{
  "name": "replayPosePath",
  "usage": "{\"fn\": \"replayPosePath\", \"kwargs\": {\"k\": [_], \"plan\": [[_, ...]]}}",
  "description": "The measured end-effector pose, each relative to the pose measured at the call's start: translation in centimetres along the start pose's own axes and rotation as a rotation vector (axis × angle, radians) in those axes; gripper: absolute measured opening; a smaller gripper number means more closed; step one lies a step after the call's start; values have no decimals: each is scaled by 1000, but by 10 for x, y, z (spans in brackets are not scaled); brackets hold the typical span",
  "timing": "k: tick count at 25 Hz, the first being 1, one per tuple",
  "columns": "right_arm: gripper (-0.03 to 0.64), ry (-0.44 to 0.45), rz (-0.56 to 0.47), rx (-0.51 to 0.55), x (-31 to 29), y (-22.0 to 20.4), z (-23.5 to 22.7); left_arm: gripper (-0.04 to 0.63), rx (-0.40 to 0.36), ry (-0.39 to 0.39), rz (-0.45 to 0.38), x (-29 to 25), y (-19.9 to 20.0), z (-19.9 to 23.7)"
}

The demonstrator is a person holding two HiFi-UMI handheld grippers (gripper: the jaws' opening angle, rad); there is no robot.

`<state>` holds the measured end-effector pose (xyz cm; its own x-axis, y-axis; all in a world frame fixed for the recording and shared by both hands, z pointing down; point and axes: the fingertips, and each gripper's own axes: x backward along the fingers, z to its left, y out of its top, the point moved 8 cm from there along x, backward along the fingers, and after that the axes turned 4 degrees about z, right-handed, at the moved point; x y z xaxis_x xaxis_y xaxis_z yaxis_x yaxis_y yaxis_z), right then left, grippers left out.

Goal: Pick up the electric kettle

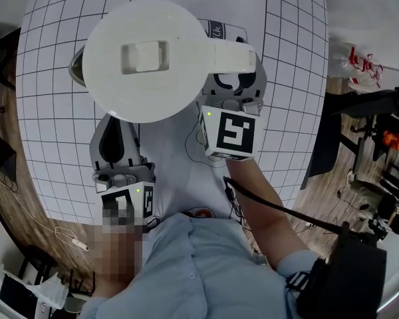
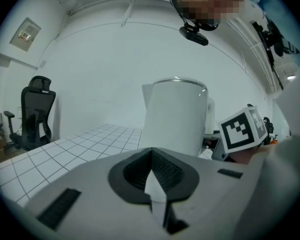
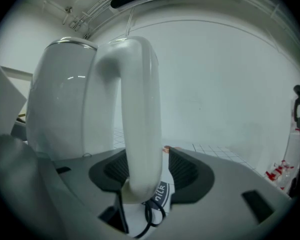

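Note:
The white electric kettle (image 1: 143,58) stands on the gridded white table (image 1: 292,78), its lid facing up and its handle (image 1: 231,55) pointing right. My right gripper (image 1: 238,78) is at the handle, open: in the right gripper view the handle (image 3: 140,109) runs between the two dark pads with a gap on the right side. The kettle body (image 3: 65,104) rises just to the left. My left gripper (image 1: 115,121) is below the kettle, shut and holding nothing. In the left gripper view the kettle (image 2: 175,114) stands a short way ahead of it.
A printed base (image 3: 160,191) with a black cord (image 3: 150,216) lies under the handle. An office chair (image 2: 37,114) stands beyond the table's far left. On the wooden floor are a white bag with red print (image 1: 362,65) and a pale cable (image 1: 70,234).

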<state>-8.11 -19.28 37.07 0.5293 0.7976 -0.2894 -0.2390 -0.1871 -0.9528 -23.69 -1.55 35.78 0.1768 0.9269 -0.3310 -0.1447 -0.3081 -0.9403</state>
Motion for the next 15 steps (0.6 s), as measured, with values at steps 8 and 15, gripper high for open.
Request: {"fn": "replayPosePath", "kwargs": {"k": [8, 15], "plan": [[95, 22, -23, -79, -2, 2, 4, -2, 1, 4, 10, -3, -2, 3], [74, 15, -104, -268, -2, 7, 0, -2, -9, 13, -3, 4, 2, 3]]}}
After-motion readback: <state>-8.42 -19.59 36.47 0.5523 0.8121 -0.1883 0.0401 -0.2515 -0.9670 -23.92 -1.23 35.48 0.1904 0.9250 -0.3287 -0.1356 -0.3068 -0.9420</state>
